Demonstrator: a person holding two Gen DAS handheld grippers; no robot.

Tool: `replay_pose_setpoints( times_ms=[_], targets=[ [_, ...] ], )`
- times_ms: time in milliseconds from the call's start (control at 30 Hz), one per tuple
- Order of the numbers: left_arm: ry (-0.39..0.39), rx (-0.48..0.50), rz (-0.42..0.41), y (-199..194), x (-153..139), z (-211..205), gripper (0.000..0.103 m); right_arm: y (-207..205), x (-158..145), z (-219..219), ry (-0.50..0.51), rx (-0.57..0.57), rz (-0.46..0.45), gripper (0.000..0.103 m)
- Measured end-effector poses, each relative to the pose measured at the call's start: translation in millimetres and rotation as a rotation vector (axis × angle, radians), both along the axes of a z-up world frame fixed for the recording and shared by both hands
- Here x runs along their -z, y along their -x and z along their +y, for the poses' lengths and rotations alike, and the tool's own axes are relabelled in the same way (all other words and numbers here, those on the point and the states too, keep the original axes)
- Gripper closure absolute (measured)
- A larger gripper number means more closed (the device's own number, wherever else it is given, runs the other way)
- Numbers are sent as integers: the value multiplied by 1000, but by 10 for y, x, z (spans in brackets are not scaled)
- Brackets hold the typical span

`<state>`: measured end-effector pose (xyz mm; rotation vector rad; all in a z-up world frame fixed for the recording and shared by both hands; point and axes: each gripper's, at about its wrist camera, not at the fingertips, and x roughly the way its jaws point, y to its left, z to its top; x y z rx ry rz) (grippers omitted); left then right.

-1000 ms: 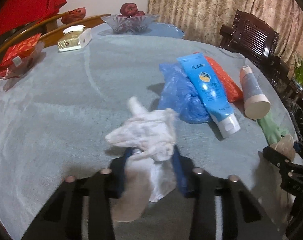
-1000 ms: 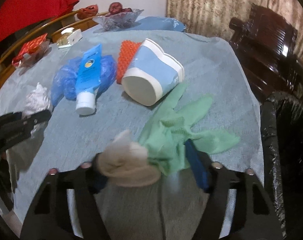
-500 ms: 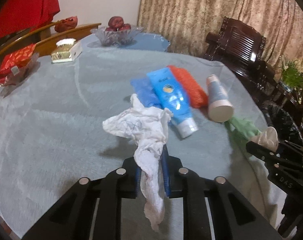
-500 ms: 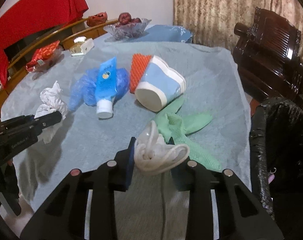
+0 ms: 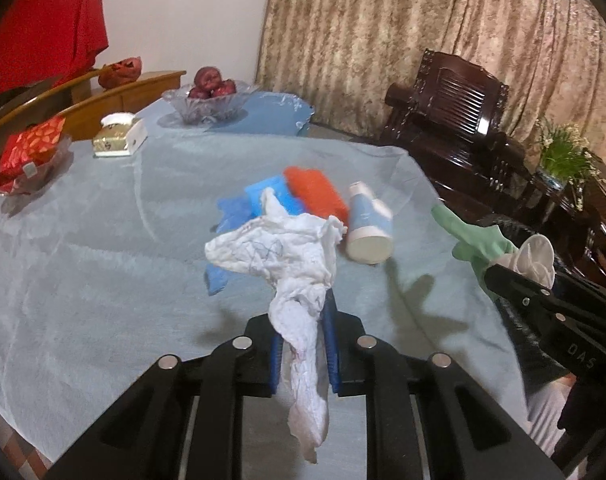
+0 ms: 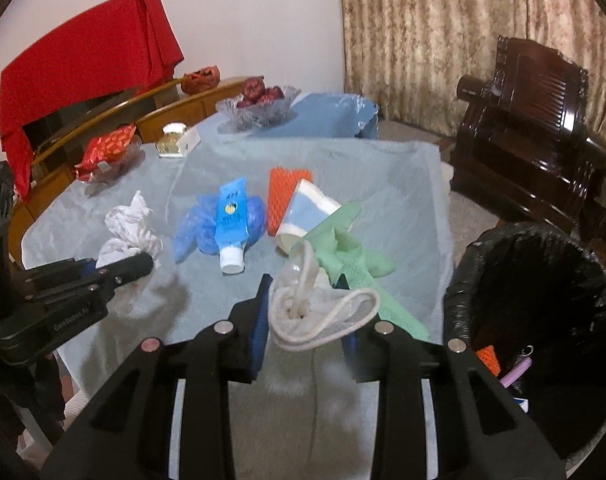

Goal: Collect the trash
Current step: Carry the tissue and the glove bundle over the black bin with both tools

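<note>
Clamping a crumpled white tissue (image 5: 279, 252), the left tongs (image 5: 303, 340) hold it above the tabletop (image 5: 83, 248), its tail hanging between the blue pads. The right tongs (image 6: 305, 320) are closed on a whitish mask (image 6: 319, 312) and a green glove (image 6: 351, 256). Just right of them stands a black trash bin (image 6: 463, 292); beyond both tongs lie a blue tube (image 6: 231, 220) and a cup (image 5: 367, 224).

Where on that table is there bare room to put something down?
The wide stretch of cloth between the tissue box, the red packet and the near edge is bare. It is crowded mid-table around the blue tube, orange net and cup.
</note>
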<state>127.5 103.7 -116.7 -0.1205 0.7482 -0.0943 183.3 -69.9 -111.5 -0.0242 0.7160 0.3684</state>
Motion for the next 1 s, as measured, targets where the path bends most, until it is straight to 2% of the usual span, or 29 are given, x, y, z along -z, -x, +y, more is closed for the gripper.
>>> replay_pose_setpoints(
  times_ms=[500, 1000],
  targets=[
    [2, 112, -74, 93, -357, -560, 85, 344, -453, -565, -45, 76, -119, 74],
    [1, 249, -86, -56, -342, -1417, 85, 416, -465, -1455, -43, 267, -152, 74]
  ],
)
